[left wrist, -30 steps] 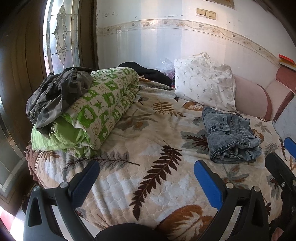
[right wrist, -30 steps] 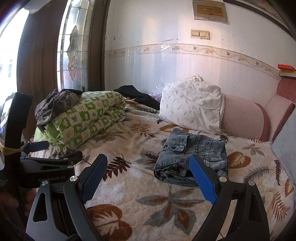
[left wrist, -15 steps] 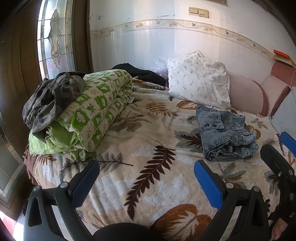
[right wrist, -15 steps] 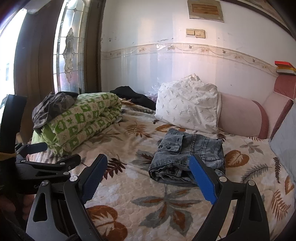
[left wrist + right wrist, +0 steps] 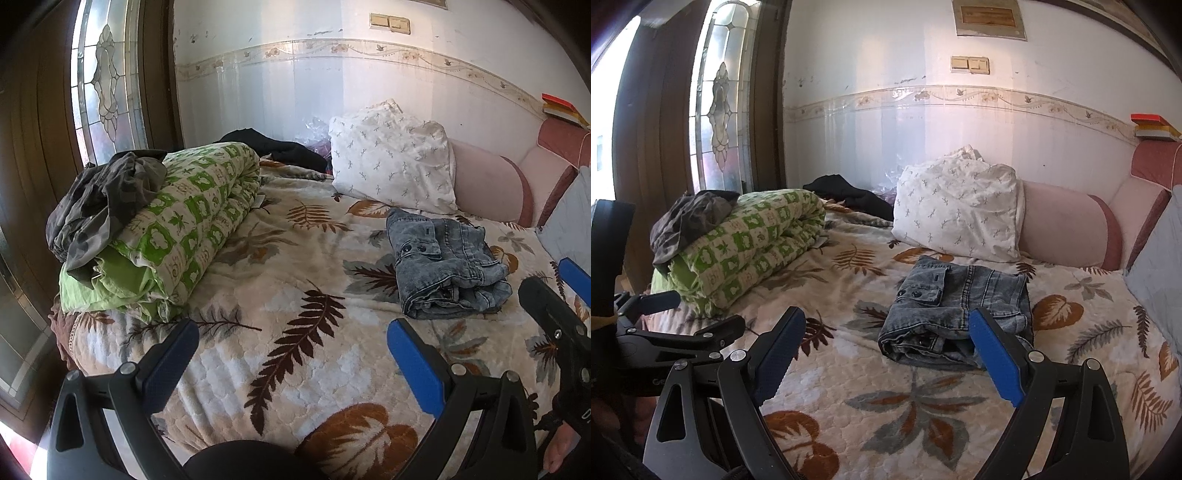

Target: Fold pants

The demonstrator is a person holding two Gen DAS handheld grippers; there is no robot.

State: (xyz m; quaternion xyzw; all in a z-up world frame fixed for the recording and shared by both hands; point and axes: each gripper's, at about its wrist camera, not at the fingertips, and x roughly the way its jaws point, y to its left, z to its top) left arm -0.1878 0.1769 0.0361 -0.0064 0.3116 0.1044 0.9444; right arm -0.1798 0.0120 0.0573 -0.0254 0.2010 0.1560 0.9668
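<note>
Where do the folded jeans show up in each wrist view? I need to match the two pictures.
Left wrist view: folded jeans lie right of centre on the bedspread, beyond the blue right finger.
Right wrist view: folded jeans lie at centre, their near edge partly behind the blue right finger.
Shared landmark: the white patterned pillow just behind them.

Daylight floods in from the stained-glass window [image 5: 720,110] on the left — sharp focus, fisheye-bent dark corners.

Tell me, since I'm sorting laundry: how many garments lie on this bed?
3: folded jeans mid-bed, a grey garment atop the rolled green quilt, a black one by the wall. More may be hidden.
</note>
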